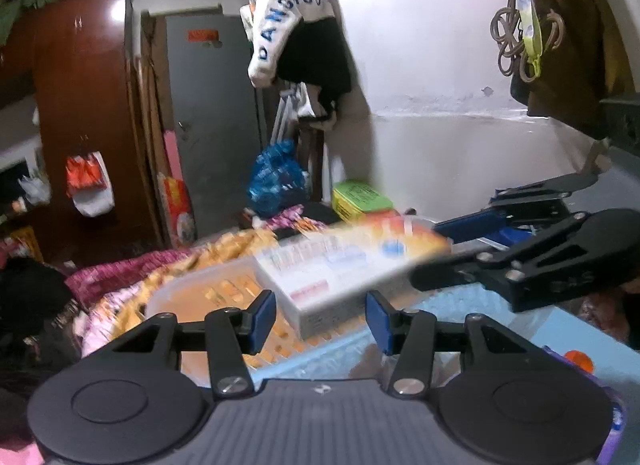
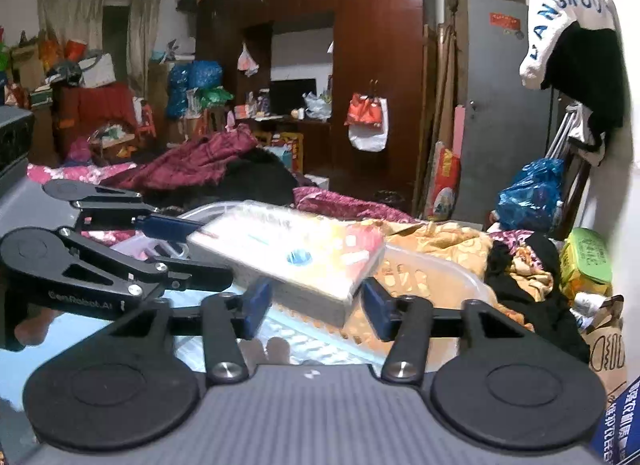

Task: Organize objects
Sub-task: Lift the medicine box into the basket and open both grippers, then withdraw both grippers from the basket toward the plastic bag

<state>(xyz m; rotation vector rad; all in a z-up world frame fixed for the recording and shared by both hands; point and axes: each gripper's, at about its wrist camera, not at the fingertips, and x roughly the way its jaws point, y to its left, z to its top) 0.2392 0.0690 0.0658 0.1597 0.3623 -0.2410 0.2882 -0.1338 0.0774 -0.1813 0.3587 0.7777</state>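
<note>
A flat white and orange box (image 1: 340,261) is held in the air over a pale plastic basket (image 1: 224,293). In the left wrist view a gripper reaching in from the right is shut on the box's right end. In the right wrist view a gripper reaching in from the left is shut on the box's (image 2: 296,253) left end, above the basket (image 2: 432,277). The left gripper (image 1: 321,317) shows its blue pads apart just below the box. The right gripper (image 2: 316,305) shows its pads apart just below the box's near corner. Which gripper clamps the box is unclear.
A green box (image 1: 360,199) lies by the white wall, also in the right wrist view (image 2: 586,253). An orange and maroon bedspread (image 2: 440,241) lies under the basket. A light blue surface (image 1: 540,329) lies below. A blue plastic bag (image 2: 528,193) and black clothes (image 2: 532,277) lie at the right.
</note>
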